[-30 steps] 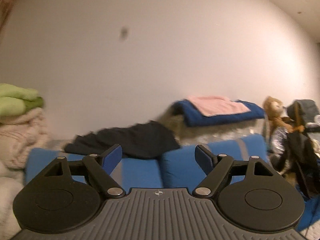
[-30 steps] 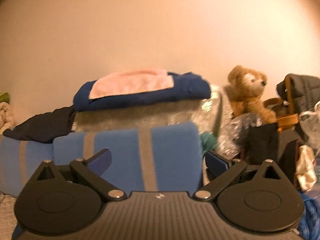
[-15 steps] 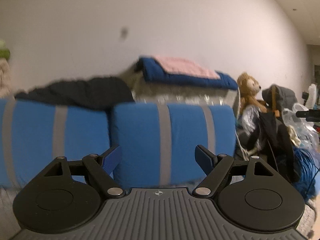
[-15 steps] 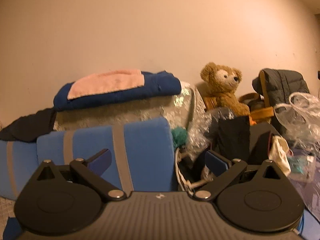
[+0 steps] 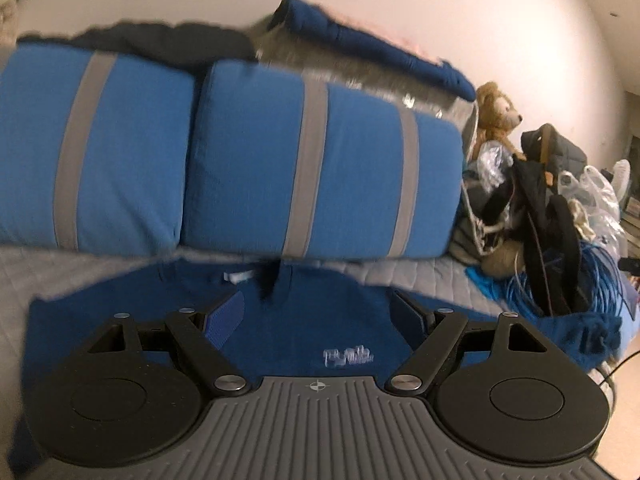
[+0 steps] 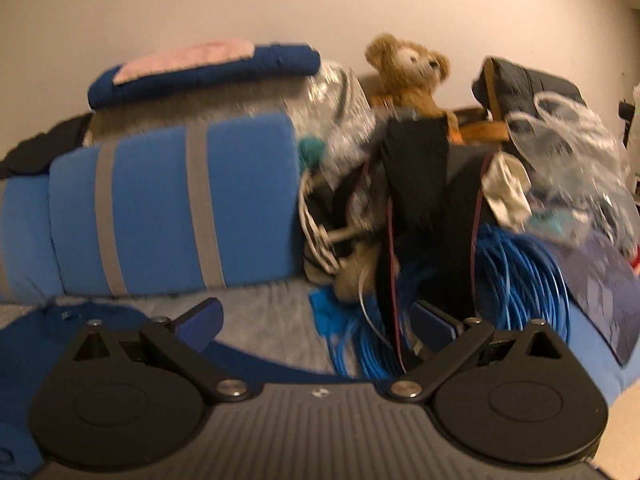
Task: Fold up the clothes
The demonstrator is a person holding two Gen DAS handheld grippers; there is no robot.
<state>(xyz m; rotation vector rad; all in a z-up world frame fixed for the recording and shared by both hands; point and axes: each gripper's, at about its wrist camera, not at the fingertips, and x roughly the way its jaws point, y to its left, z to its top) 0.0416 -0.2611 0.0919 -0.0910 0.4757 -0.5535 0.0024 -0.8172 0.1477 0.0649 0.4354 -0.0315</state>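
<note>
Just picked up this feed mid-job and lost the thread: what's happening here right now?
A person holds a gripper in each hand over a bed to fold clothes. A dark blue shirt lies spread flat on the grey bedspread, in front of blue cushions. The left gripper sits above the shirt's middle, fingers apart and empty. The right gripper is over the shirt's right edge, also open and empty. Nothing is gripped and no fold has started.
</note>
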